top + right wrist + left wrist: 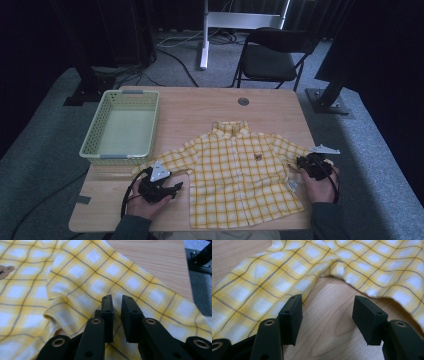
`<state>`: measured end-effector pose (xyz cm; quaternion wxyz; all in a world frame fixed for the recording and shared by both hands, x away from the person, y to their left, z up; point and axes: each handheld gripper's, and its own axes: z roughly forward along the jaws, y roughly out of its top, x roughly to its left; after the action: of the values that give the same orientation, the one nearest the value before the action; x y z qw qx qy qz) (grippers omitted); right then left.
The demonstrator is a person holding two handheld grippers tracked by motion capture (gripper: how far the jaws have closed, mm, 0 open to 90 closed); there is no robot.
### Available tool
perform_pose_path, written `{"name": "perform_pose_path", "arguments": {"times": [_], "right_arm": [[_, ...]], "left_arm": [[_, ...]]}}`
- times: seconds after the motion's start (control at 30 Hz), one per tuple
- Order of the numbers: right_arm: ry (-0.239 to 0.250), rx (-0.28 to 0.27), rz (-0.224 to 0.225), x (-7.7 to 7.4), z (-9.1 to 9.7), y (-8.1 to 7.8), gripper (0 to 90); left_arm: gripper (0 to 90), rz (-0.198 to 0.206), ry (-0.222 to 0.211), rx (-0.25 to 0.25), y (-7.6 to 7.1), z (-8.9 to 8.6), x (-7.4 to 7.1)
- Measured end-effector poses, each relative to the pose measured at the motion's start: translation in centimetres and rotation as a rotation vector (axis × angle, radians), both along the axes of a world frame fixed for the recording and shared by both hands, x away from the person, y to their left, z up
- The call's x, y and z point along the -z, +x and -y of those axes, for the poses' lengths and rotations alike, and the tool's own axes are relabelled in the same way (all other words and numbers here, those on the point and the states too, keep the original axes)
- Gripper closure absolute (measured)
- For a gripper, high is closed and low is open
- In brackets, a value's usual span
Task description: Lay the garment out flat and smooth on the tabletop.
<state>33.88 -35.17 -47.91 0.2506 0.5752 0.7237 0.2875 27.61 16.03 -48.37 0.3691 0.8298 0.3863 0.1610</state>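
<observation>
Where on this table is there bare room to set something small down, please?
Bare wood lies behind the shirt, from the basket across to the table's far right corner, and at the front left corner. The front middle and right are crowded with shirt and both grippers.

The shirt (pixel 240 172) is soft woven checked cloth, the desk (pixel 200 107) smooth matt pale wood, the basket (pixel 95 135) perforated green plastic, and the fingers (pixel 290 318) matt black plastic.
</observation>
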Motion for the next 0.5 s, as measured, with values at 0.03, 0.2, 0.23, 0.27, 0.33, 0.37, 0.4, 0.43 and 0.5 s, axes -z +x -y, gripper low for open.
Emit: {"name": "perform_pose_path", "arguments": {"times": [0.03, 0.2, 0.23, 0.27, 0.33, 0.37, 0.4, 0.43, 0.5], "right_arm": [[0.002, 0.001, 0.0, 0.01, 0.18, 0.06, 80.0], [0.014, 0.011, 0.003, 0.06, 0.7, 0.32, 79.1], [0.017, 0.014, 0.003, 0.07, 0.78, 0.41, 78.6], [0.017, 0.015, 0.006, 0.08, 0.88, 0.53, 78.2], [0.021, 0.019, 0.004, 0.07, 1.05, 0.73, 77.3], [0.02, 0.023, 0.003, 0.07, 1.08, 0.81, 76.6], [0.022, 0.025, 0.003, 0.06, 1.11, 0.87, 76.1], [0.02, 0.028, 0.002, 0.04, 1.1, 0.88, 75.2], [0.013, 0.031, 0.003, 0.03, 1.02, 0.77, 72.7]], "left_arm": [[42.5, 0.0, -0.002, -0.003, 0.02, 0.0, 0.01], [44.9, 0.01, 0.016, -0.034, 0.14, -0.1, -0.01], [45.4, 0.013, 0.021, -0.041, 0.17, -0.12, -0.01], [45.4, 0.013, 0.02, -0.044, 0.19, -0.14, -0.01], [45.5, 0.013, 0.021, -0.046, 0.18, -0.14, -0.01], [45.4, 0.014, 0.021, -0.046, 0.18, -0.14, 0.0], [45.4, 0.014, 0.021, -0.046, 0.18, -0.14, 0.0], [45.4, 0.015, 0.022, -0.045, 0.17, -0.13, 0.0], [44.7, 0.014, 0.023, -0.041, 0.17, -0.12, 0.0]]}}
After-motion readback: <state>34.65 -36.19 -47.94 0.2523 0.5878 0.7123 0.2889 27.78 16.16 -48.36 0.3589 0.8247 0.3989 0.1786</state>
